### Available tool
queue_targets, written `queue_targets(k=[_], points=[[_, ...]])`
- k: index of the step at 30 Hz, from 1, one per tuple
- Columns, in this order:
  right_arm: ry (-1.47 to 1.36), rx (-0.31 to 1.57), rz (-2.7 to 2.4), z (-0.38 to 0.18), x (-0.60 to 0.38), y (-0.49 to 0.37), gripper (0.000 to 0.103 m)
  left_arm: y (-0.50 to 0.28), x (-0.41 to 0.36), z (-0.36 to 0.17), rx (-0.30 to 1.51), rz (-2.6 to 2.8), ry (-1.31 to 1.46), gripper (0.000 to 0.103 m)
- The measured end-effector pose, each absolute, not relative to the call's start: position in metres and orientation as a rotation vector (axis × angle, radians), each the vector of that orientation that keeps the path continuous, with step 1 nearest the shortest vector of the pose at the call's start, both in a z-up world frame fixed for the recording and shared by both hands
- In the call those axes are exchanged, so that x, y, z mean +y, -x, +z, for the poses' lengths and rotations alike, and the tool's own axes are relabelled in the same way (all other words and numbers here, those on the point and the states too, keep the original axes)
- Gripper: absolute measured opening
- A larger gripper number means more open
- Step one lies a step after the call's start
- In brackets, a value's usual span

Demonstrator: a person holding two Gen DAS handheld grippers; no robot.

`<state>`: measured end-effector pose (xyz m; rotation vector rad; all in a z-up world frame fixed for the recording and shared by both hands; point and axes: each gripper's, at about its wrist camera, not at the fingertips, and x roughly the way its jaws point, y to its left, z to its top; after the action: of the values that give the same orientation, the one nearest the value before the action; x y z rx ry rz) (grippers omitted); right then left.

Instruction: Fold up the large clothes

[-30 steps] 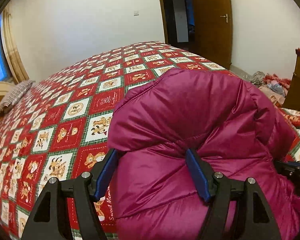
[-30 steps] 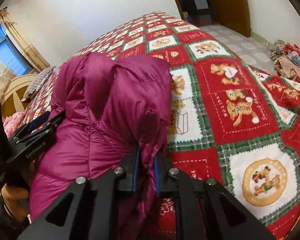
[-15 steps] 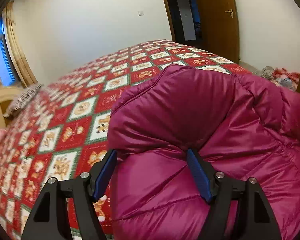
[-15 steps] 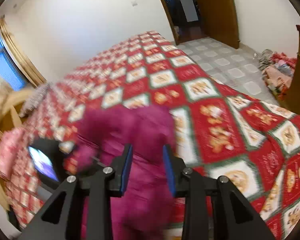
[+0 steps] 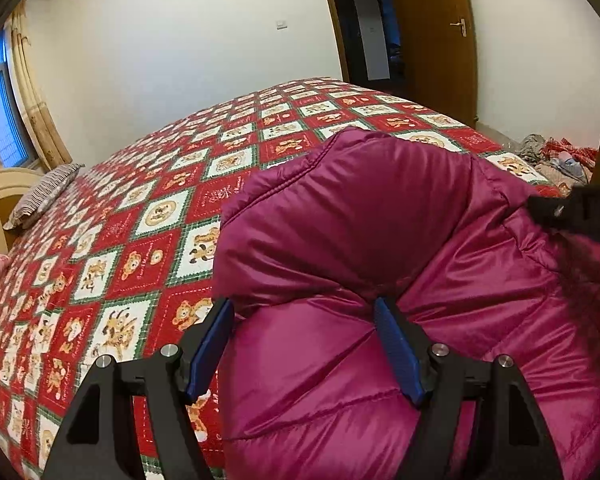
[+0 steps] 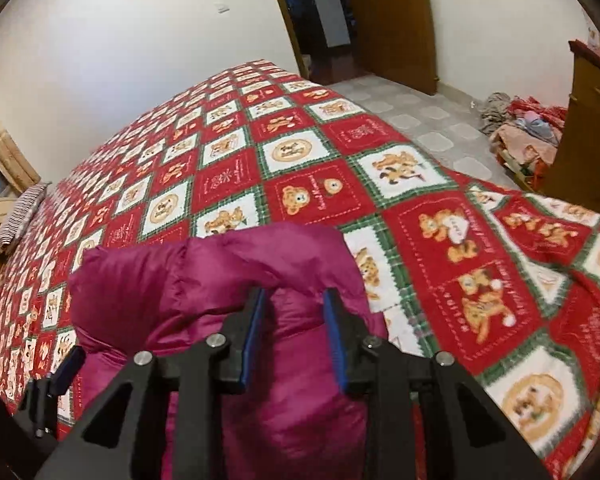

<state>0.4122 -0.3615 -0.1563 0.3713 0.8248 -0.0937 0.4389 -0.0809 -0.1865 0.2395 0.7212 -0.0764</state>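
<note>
We judge the puffy magenta jacket point(image 5: 380, 240) soft, slippery, springy; left gripper point(image 5: 304, 344) and right gripper point(image 6: 294, 336) gape over it, so we'd pinch its stitched seams.

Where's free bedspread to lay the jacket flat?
Free: the bedspread beyond the jacket toward the wall, and right of it toward the floor edge. Crowded: the striped pillow corner, and the near edge under both grippers.

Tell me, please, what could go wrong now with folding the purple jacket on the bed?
The puffy jacket bulges between both open grippers, left gripper and right gripper, so unclamped it may spring back and undo the fold. Its fabric looks slick, so it could slide on the bedspread toward the near edge.
</note>
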Motion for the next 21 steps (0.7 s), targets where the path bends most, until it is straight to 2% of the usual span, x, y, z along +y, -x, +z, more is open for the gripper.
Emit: queue_targets(k=[9, 15, 21], points=[[-0.387, 0.814, -0.043, -0.185, -0.36, -0.416, 0.032, -0.462, -0.073, -0.162, 0.733, -0.164, -0.231, 0.075], [-0.361, 0.836, -0.041, -0.189, -0.356, -0.419, 0.033, -0.514, -0.074, -0.165, 0.769, -0.105, -0.207, 0.096], [-0.391, 0.832, -0.029, -0.191, -0.36, -0.418, 0.033, -0.546, -0.08, -0.193, 0.81, -0.021, -0.275, 0.096]])
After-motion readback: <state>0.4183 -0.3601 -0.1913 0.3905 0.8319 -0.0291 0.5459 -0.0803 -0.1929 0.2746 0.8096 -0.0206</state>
